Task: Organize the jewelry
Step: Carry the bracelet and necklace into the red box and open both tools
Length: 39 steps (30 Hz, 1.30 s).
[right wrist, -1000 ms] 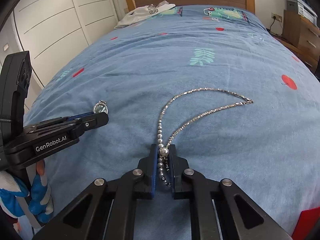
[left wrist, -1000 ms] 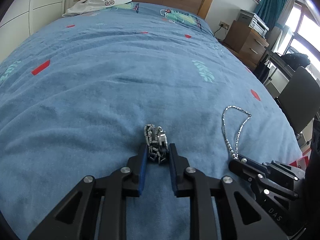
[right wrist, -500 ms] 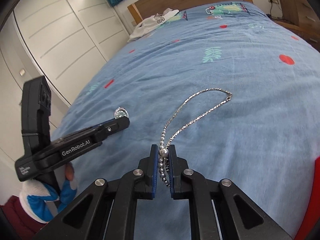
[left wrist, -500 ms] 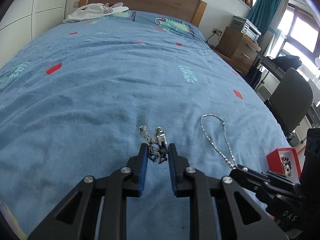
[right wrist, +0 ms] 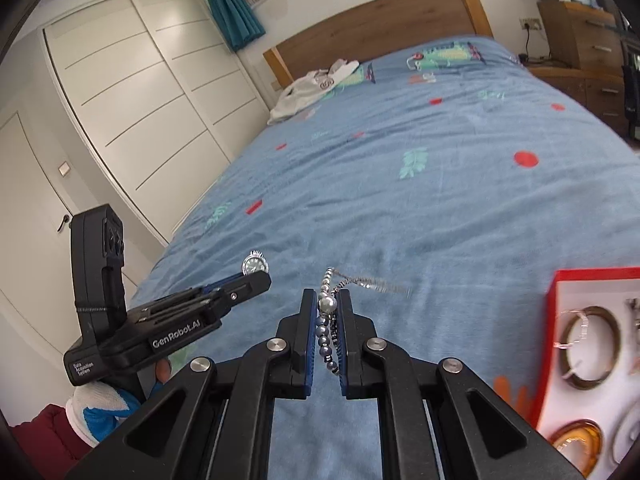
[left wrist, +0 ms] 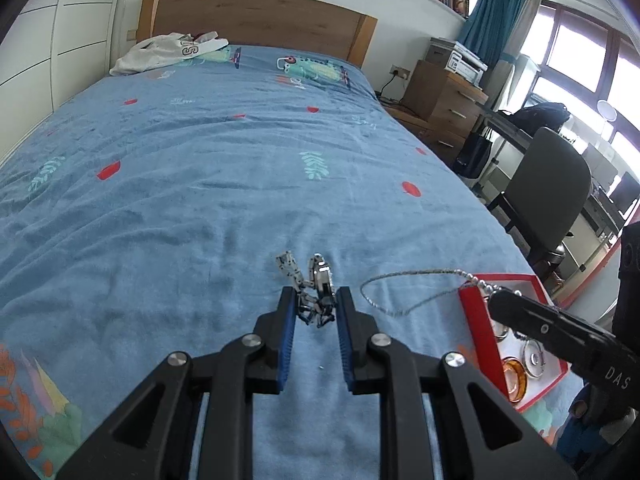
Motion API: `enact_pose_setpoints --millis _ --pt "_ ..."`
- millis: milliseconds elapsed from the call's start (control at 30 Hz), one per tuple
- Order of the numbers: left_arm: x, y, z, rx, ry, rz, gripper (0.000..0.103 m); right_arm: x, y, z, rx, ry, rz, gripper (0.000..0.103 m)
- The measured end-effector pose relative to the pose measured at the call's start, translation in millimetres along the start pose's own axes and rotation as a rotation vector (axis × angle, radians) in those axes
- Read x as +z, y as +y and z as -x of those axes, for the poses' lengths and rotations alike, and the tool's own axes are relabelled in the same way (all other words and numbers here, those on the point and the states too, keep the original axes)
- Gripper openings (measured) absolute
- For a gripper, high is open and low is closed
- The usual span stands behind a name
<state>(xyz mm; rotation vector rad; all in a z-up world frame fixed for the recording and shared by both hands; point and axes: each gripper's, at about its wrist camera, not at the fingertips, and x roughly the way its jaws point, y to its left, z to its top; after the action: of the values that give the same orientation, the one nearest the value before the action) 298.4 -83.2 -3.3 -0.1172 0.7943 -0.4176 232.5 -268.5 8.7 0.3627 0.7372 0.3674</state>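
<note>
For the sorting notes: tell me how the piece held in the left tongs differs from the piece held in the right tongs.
The watch in the left tongs is short, with a round dial and a chunky metal link band; the necklace in the right tongs is a long strand, beads running into a thin chain.
The watch sits bunched between the pads; the necklace trails out in a loop.
Both are silvery and lifted off the blue bedspread.

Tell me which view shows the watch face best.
The right wrist view: the watch shows its round dial there, above the left tongs. The left wrist view shows the watch edge-on, mostly metal band between the pads.
</note>
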Motion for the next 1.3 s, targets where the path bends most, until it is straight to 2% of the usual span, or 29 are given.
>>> enact_pose_setpoints --millis 333,500,667,833,1000,1300 --pt "17 -81 65 -0.103 -0.088 -0.092 0.018 13 8 115 -0.073 -0.153 0.034 0.009" --pt "16 -132 72 -0.170 -0.093 -0.147 0.019 10 -9 168 -0.132 -0.206 0.027 0.009" --pt "5 -176 57 -0.222 -0.059 -0.187 0.019 2 -40 200 -0.195 -0.220 0.003 0.009" --pt "-13 -215 20 -0.257 0.013 -0.219 0.019 -10 -76 207 -0.261 -0.200 -0.017 0.009" --pt "-38 -246 -26 -0.260 0.110 -0.253 0.019 -30 -120 193 -0.316 -0.139 -0.056 0.009" --pt "-73 -268 -92 -0.210 0.228 -0.295 0.019 -65 -181 158 -0.369 -0.020 -0.099 0.009"
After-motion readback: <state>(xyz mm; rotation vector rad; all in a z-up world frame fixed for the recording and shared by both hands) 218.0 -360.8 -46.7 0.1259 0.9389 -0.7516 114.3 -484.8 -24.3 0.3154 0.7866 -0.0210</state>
